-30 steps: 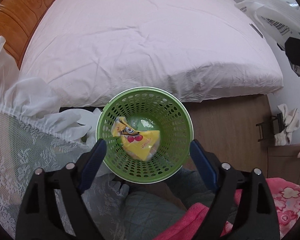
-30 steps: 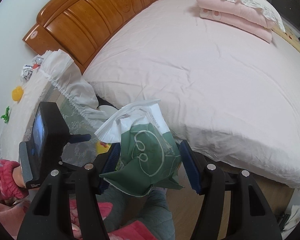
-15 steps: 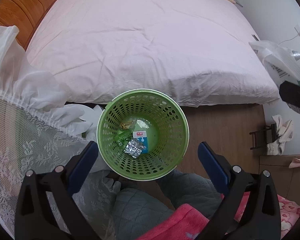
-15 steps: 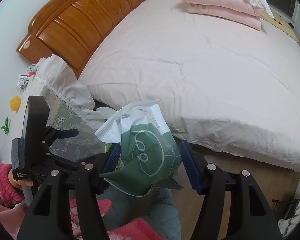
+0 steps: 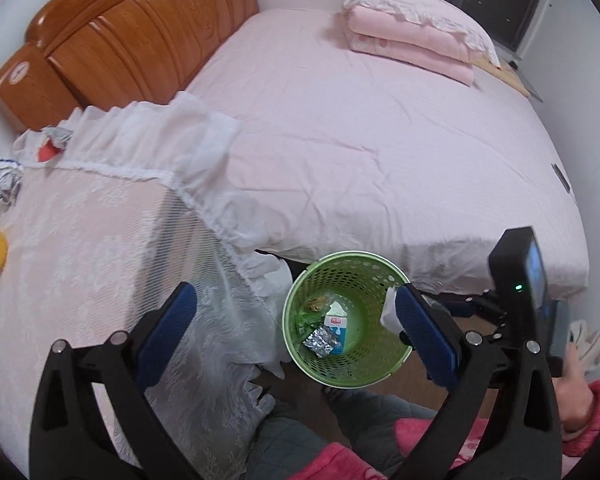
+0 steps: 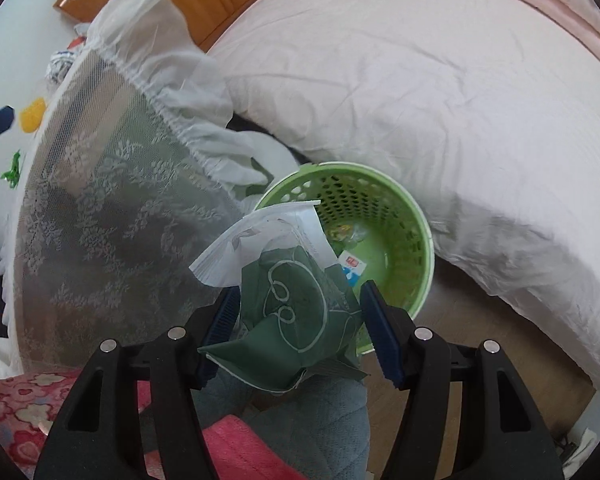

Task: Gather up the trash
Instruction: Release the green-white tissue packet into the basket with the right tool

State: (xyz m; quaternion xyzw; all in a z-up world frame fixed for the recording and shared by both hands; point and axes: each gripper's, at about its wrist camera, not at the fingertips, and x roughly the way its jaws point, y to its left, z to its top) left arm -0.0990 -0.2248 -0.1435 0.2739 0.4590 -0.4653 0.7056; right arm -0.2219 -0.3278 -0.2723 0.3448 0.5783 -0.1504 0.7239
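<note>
The right tool pinches the green wrapper just short of the green basket, whose mouth lies toward one o'clock; the left tool hangs spread, empty.

I see a crumpled green-and-white wrapper over the green basket's rim; inside lie a foil scrap and small carton.

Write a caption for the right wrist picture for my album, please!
Right tongs carry a green-and-white wrapper over the green basket beside the pink bed.
</note>
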